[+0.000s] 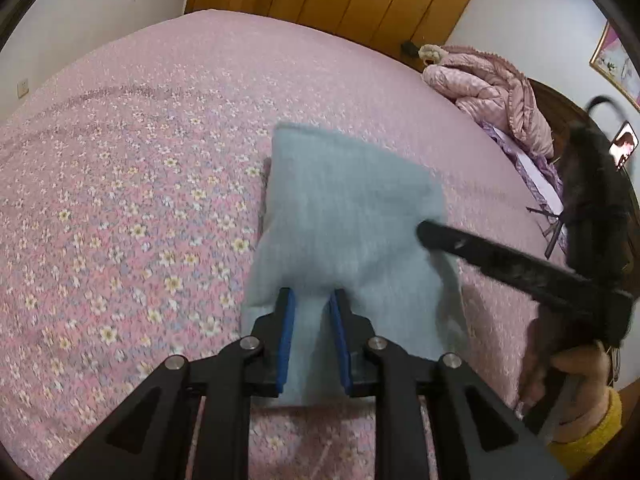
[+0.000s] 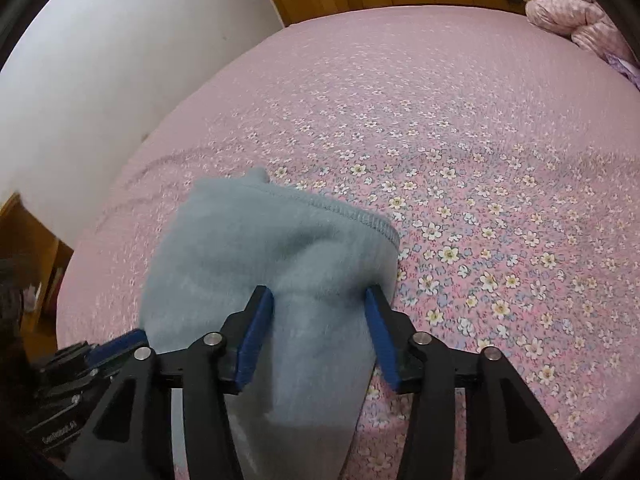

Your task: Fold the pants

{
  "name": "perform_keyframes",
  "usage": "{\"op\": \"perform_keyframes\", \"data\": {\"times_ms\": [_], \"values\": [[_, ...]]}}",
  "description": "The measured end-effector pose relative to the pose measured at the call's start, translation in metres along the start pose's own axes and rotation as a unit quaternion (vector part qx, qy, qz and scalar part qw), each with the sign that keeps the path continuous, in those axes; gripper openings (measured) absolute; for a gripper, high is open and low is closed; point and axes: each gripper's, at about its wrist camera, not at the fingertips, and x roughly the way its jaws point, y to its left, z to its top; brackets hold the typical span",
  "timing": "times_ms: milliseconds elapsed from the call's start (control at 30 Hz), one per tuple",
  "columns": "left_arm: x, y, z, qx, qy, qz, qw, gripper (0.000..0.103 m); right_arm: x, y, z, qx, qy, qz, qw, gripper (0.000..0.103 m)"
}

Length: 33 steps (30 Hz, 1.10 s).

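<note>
Folded pale-blue fleece pants [image 1: 344,216] on pink flowered bedspread [image 1: 132,184]

Left tool [image 1: 312,300] narrowly parted, right tool [image 2: 320,296] wider, both straddling cloth without pinching; stitched hem at 12, bare bed from 9 to 2.

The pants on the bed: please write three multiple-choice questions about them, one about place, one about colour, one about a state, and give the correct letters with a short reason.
1. Where do the pants lie?
A. on a wooden floor
B. on a pink flowered bedspread
C. in a wardrobe

2. What colour are the pads on the fingers?
A. blue
B. red
C. white

3. How do the fingers of the right gripper stand?
A. pressed shut on a sleeve
B. shut with nothing near
C. apart, with pants fabric between them

Answers:
1 B: the pants rest on the bedspread.
2 A: blue pads show on both the right gripper and the left gripper.
3 C: in the right wrist view a wide gap holds a bulge of grey-blue cloth.
</note>
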Motion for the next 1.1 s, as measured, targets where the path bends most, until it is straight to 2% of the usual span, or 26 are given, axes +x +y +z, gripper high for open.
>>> {"op": "perform_keyframes", "data": {"times_ms": [133, 400, 467, 533, 700, 967, 1033, 1100], "values": [[0.001, -0.001, 0.005, 0.005, 0.004, 0.001, 1.0, 0.021, -0.008, 0.005, 0.001, 0.001, -0.001, -0.002, 1.0, 0.049], [-0.013, -0.006, -0.002, 0.006, 0.006, 0.016, 0.9998, 0.023, -0.064, 0.013, -0.019, -0.009, -0.034, -0.007, 0.999, 0.049], [-0.02, -0.009, -0.006, 0.011, 0.006, 0.02, 0.9997, 0.028, -0.077, 0.017, -0.027, -0.014, -0.035, -0.005, 0.999, 0.049], [-0.027, -0.011, -0.01, 0.016, 0.004, 0.025, 0.9996, 0.04, -0.087, 0.019, -0.037, -0.016, -0.032, -0.001, 0.999, 0.049], [-0.043, -0.018, -0.02, 0.024, -0.002, 0.038, 0.999, 0.051, -0.102, 0.023, -0.057, -0.014, -0.026, -0.002, 1.0, 0.052], [-0.07, -0.03, -0.035, 0.028, -0.01, 0.051, 0.9982, 0.062, -0.124, 0.036, -0.086, -0.034, -0.025, -0.015, 0.999, 0.063], [-0.075, -0.031, -0.04, 0.03, -0.012, 0.054, 0.998, 0.07, -0.127, 0.037, -0.093, -0.039, -0.023, -0.017, 0.999, 0.063], [-0.078, -0.034, -0.044, 0.031, -0.011, 0.056, 0.9979, 0.073, -0.128, 0.039, -0.101, -0.043, -0.018, -0.021, 0.999, 0.064]]}}
